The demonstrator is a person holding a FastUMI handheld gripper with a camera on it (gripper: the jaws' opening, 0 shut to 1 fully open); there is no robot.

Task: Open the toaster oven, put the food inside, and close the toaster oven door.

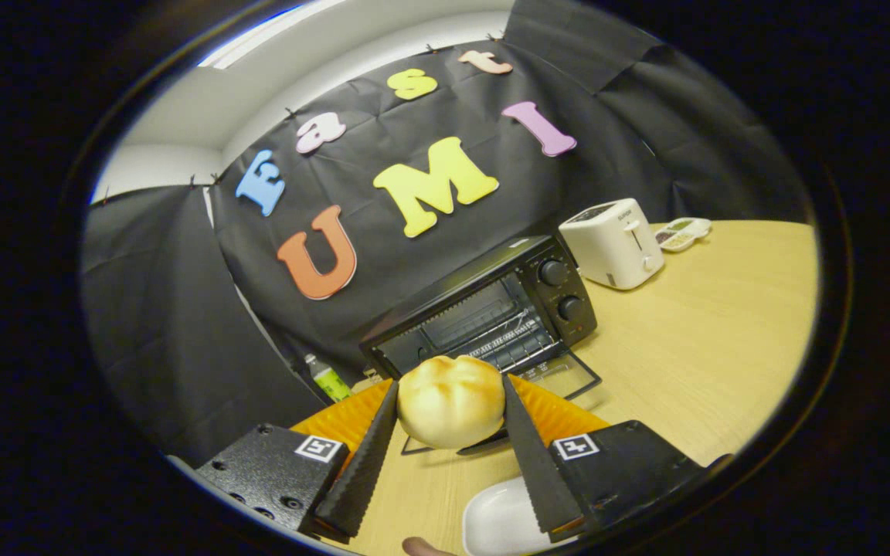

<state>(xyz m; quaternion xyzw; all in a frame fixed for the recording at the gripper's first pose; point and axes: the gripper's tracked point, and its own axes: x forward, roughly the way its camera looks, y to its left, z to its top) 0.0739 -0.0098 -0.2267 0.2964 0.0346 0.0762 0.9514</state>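
Pinching a pale, browned bun (451,400) from both sides, the gripper (450,401) has its two toothed fingers pressed against the bread, which hangs above a wooden table (723,340). Square black-and-white marker tags sit on the gripper's blocks behind each finger. Under the fingers lies a white dish (495,521), and a fingertip (423,547) of the person shows just beside it. Behind the bun is an orange ribbed plate (344,421). Just beyond that stands the black toaster oven (484,309) with its glass door (565,376) folded down onto the table, its wire rack visible inside and two round knobs on its control panel; the panel's print is too small to read. Beside the oven's far corner sits a green bottle (327,378). Farther back is a white pop-up toaster (615,241) carrying a small brand word too blurred to make out, then a small white divided dish (683,232).
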